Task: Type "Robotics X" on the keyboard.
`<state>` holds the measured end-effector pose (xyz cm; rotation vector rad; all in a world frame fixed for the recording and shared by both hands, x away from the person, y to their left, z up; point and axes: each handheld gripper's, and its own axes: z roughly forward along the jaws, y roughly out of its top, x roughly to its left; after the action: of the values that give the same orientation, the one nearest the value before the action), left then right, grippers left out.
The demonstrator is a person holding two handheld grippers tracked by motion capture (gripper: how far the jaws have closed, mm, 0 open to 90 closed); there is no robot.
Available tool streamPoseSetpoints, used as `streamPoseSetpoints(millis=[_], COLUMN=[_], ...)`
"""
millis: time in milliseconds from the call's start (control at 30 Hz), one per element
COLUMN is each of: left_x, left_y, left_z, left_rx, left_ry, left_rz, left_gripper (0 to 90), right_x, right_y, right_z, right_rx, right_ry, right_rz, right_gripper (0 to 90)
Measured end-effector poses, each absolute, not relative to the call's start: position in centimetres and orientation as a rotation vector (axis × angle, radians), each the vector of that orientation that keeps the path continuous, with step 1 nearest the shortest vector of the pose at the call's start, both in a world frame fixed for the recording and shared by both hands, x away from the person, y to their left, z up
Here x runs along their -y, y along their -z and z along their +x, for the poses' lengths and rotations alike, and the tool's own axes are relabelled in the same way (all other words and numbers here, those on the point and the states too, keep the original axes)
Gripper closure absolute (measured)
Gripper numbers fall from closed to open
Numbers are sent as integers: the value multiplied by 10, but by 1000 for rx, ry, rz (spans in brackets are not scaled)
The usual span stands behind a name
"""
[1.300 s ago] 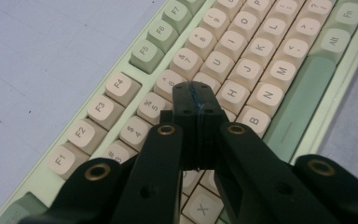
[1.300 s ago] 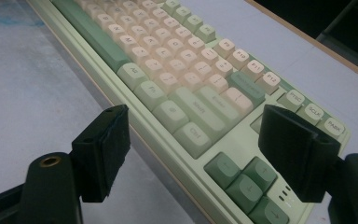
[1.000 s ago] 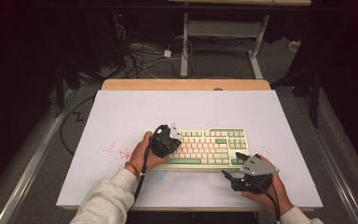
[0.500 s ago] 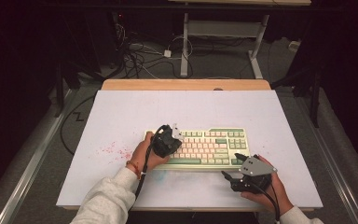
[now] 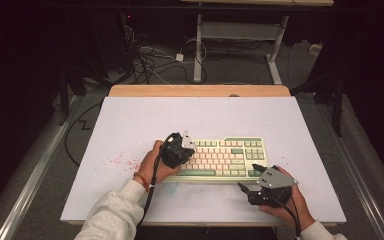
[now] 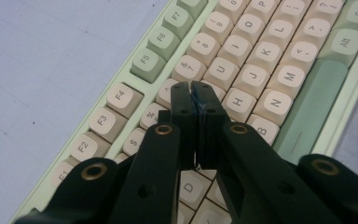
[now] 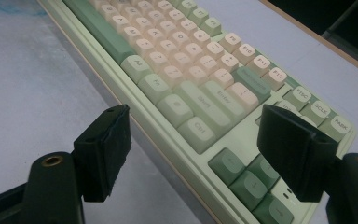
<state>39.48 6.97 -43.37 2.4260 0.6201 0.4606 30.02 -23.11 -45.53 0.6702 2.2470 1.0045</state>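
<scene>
Your left gripper [image 6: 195,93] has its jaws pressed together with nothing between them, the tip poised over the keyboard [image 5: 230,157] near the T and Y keys (contact with a cap can't be told). The keyboard lies flat on the white table [image 5: 130,125], toward the near edge. Your right gripper [image 7: 200,154] stands wide and holds nothing, just off the keyboard's near right corner by the arrow keys.

Risks: the blunt paired tip is broader than one cap, so a slanted press may catch two keys. With nothing bracing it, a hard push could skid the keyboard.
</scene>
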Motion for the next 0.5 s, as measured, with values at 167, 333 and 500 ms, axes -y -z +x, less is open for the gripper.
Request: streamPoseSetpoints(millis=[167,333,500], left_x=[-75,-82,-89], left_y=[429,425,424], left_z=[391,386,383], left_rx=[-610,-599,-581], left_ry=[-471,-493,-507], left_rz=[2393,2362,2328], left_gripper=[821,775,700], right_x=[232,232,232], right_y=[455,454,454], right_z=[300,300,300], right_rx=[-2244,-2242,-2243], right_ry=[-1006,-1007,-1006], right_rz=[672,672,672], right_gripper=[258,259,259])
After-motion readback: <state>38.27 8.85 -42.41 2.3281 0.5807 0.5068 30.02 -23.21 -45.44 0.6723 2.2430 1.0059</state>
